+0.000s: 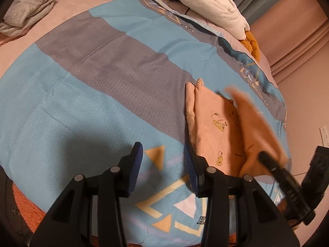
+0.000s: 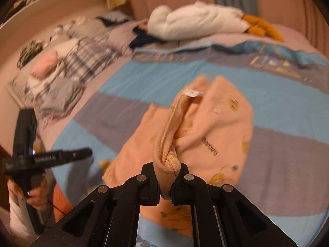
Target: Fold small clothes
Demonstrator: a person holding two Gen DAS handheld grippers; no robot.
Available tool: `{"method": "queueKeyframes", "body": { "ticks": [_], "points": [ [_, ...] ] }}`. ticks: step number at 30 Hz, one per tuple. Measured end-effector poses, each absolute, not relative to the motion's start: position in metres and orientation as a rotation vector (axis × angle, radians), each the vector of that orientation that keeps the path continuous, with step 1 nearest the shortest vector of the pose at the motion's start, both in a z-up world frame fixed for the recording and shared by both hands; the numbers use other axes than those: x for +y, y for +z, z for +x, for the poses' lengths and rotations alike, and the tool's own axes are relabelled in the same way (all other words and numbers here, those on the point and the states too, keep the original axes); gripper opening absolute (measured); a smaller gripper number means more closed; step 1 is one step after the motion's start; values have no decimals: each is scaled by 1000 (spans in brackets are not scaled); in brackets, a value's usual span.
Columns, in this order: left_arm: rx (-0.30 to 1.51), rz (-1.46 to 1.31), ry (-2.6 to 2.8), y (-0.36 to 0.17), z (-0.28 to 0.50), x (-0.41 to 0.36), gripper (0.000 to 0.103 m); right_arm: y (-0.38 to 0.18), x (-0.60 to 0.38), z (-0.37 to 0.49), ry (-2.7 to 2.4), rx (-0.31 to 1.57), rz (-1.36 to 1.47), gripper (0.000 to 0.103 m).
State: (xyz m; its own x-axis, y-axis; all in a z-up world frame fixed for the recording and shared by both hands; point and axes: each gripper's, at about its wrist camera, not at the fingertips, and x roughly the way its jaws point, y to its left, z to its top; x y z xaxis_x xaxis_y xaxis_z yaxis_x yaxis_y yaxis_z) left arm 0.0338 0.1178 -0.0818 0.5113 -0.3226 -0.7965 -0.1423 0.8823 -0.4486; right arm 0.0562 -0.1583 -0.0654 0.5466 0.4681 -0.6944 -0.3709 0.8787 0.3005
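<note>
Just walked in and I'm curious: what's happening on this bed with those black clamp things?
A person is folding a small peach garment on the blue and grey bedspread. The right gripper is shut on the garment's edge, lifting it. The left gripper hangs open beside it, holding nothing.

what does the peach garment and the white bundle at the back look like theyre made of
Peach garment: looks like soft knit cotton, matte, with a ribbed hem that bunches thickly where the right gripper pinches it, and small printed cartoons. White bundle: seems a plush fleece or terry, judging by its fuzzy, puffy surface; blur leaves the exact weave open.
</note>
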Motion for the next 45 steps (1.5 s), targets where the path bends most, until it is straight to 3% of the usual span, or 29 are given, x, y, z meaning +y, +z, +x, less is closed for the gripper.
{"method": "queueKeyframes", "body": {
  "ticks": [8, 13, 15, 16, 20, 23, 31, 32, 35, 39, 45],
  "points": [
    [1024, -498, -169, -73, 41, 113, 41, -96, -144, 60, 492, 991, 103, 8],
    [984, -456, -262, -53, 56, 98, 56, -93, -160, 54, 509, 1025, 190, 8],
    [976, -444, -315, -49, 65, 90, 62, -91, -166, 49, 501, 1026, 201, 18],
    [977, -443, -363, -47, 72, 83, 65, -88, -172, 43, 496, 1019, 209, 28],
    [1031, -466, -487, -51, 92, 58, 67, -76, -195, 25, 454, 974, 275, 52],
    [1067, -439, -564, -58, 106, 33, 74, -69, -219, 11, 390, 937, 318, 53],
    [1214, -443, -574, -110, 152, -10, 72, -77, -260, 6, 225, 924, 406, 53],
    [1218, -450, -579, -112, 156, -12, 71, -78, -262, 6, 214, 925, 405, 53],
    [1225, -459, -564, -116, 163, -16, 51, -83, -265, 8, 191, 938, 407, 53],
    [1249, -440, -548, -120, 165, -21, 16, -89, -269, 10, 183, 956, 424, 53],
    [1176, -439, -560, -92, 149, -10, 12, -85, -267, 12, 194, 953, 416, 53]
  ]
}}
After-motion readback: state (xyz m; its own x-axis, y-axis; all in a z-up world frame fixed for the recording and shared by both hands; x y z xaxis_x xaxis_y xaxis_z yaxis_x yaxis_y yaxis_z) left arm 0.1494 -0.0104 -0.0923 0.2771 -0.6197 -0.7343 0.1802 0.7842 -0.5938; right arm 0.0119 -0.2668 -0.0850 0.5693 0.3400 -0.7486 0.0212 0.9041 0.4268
